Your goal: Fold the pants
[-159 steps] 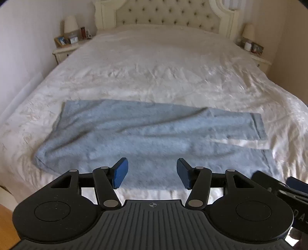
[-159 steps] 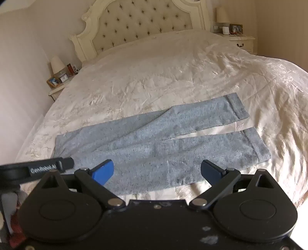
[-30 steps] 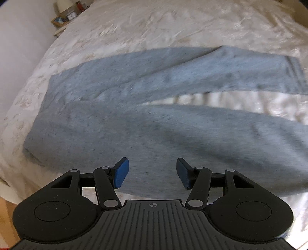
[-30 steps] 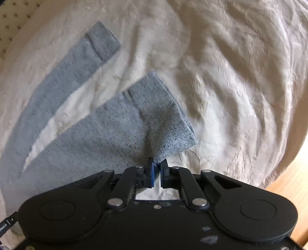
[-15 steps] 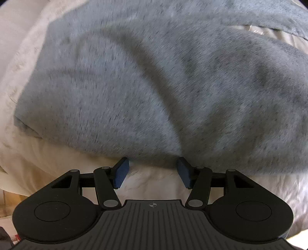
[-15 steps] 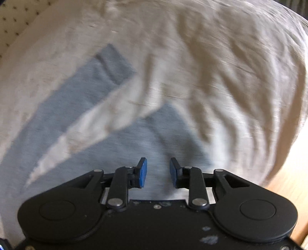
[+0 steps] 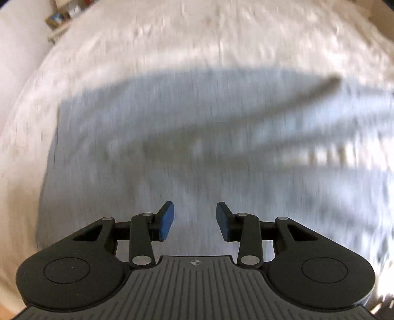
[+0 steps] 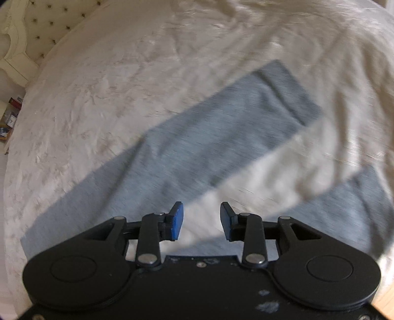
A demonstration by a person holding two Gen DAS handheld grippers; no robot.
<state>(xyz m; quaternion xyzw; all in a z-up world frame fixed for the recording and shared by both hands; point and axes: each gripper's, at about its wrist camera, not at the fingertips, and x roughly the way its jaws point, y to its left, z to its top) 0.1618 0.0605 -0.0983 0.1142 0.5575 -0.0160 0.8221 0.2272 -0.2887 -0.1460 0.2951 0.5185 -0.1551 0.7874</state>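
Grey knit pants [image 7: 152, 147] lie spread flat on a cream bedspread [image 7: 197, 39]. The left wrist view is blurred by motion; it shows the waist end with both legs running off to the right. My left gripper [image 7: 195, 221] is open and empty above the waist part. In the right wrist view the far leg [image 8: 221, 128] runs diagonally to its cuff, and the near leg [image 8: 344, 209] lies at lower right. My right gripper [image 8: 202, 221] is open and empty above the gap between the legs.
The tufted cream headboard [image 8: 29, 27] stands at the far left of the right wrist view. A nightstand with small items [image 8: 9, 118] is beside the bed and also shows in the left wrist view [image 7: 61, 17]. Wooden floor [image 8: 384, 295] shows past the bed's near edge.
My right gripper has let go of the near leg's cuff, opened and pulled back. My left gripper has risen away from the waist, still open. Both views are moving.
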